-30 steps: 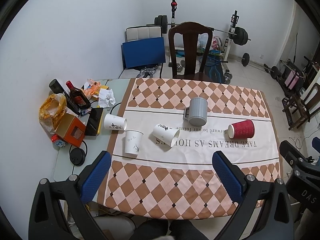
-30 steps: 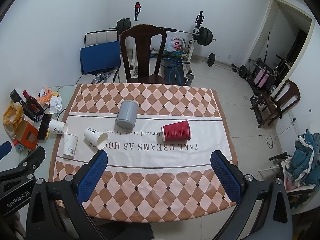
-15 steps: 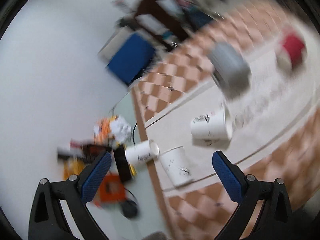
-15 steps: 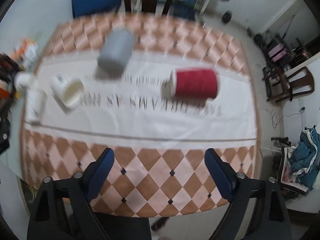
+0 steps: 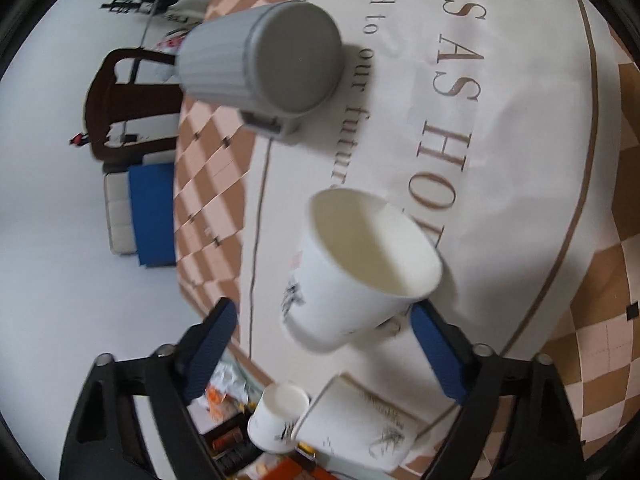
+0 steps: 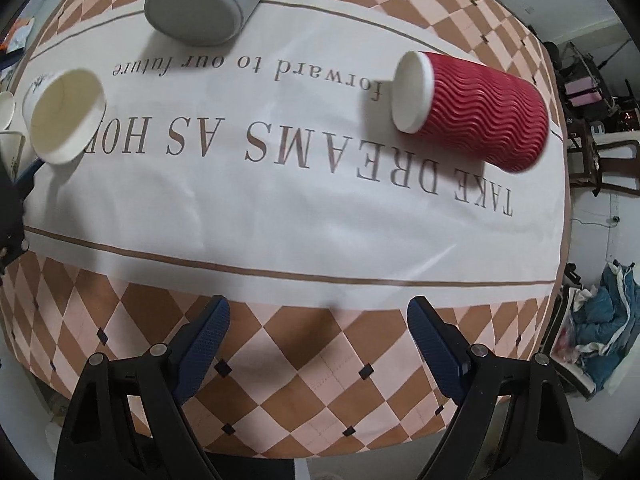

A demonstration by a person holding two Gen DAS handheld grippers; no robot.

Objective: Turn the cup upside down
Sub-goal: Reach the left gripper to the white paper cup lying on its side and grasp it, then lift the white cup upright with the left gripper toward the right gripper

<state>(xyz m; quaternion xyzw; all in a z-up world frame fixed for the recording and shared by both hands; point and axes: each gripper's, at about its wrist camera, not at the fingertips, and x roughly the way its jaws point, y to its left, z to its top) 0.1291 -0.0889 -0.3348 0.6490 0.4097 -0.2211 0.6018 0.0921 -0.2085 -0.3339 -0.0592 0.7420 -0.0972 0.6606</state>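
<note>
A white paper cup lies on its side on the tablecloth, mouth toward the camera; it also shows in the right wrist view. My left gripper is open, rolled sideways, its fingers on either side of the cup's base, not touching. A red ribbed paper cup lies on its side, white base facing left. A grey mug lies on its side, also in the right wrist view. My right gripper is open and empty above the table's front edge, well short of the red cup.
Two more white paper cups sit near the table's left side beside clutter. A wooden chair and a blue board stand behind the table. Another chair and a clothes pile are at the right.
Both grippers have dropped toward the table. The left one rolled sideways and closed in on the lying white cup. The right one moved nearer the red cup.
</note>
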